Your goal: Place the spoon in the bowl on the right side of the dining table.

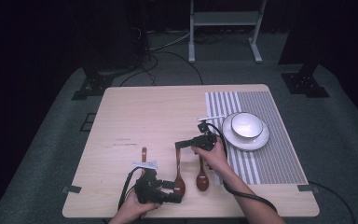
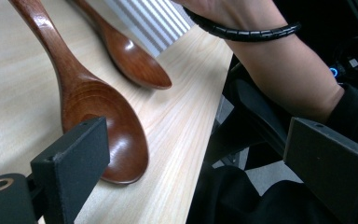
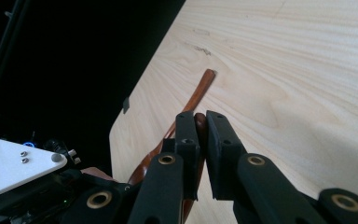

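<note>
Dark-brown wooden spoon, middle of 3 (image 1: 179,175), lying on pale wooden table (image 1: 149,116) near front edge, bowl toward person, handle pointing away. Handle tip clamped between pads of right gripper (image 1: 180,145); in right gripper view, jaws pressed narrow on reddish-brown handle (image 3: 200,125). Bowl of same spoon (image 2: 103,122) resting on tabletop just beside near jaw of left gripper (image 1: 176,198).

Left gripper: jaws spread wide, nothing between pads, 1 jaw over table edge, other beyond it.

Second matching wooden spoon (image 1: 202,179) lying just right of held spoon, parallel, apart from it; also visible in left gripper view (image 2: 131,56). Third matching wooden spoon (image 1: 144,154) lying left, partly under left gripper.

Grey-and-white striped placemat (image 1: 279,154) on right half of table. White round plate with dark rim (image 1: 261,140) on placemat, white bowl with dark rim (image 1: 246,125) on plate.
</note>
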The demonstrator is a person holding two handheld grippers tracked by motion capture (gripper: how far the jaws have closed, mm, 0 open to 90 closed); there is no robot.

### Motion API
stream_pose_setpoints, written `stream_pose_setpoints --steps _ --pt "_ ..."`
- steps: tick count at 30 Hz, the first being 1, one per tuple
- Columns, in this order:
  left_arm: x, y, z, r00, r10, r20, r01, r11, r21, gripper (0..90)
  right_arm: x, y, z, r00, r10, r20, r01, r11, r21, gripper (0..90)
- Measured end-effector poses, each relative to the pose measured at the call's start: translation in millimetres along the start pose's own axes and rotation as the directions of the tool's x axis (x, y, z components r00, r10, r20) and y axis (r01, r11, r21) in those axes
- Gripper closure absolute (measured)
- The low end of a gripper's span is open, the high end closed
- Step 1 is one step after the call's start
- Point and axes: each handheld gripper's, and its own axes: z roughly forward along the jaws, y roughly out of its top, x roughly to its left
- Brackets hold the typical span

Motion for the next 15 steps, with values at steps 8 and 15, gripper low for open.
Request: stream_pose_setpoints --steps 8,15 --pt "-0.9 0.1 -2.0 1.0000 0.006 0.001 -0.006 0.9998 -0.018 5.8 0.2 6.2 -18.4 0.9997 0.019 -0.016 -0.019 0.999 -0.043 83.7" --pt "-0.2 -1.2 -3.2 1.0000 0.005 -0.006 -0.005 0.9994 -0.034 5.8 1.0 17.3 -49.1 0.9996 0.026 0.006 -0.025 0.993 -0.116 83.7"
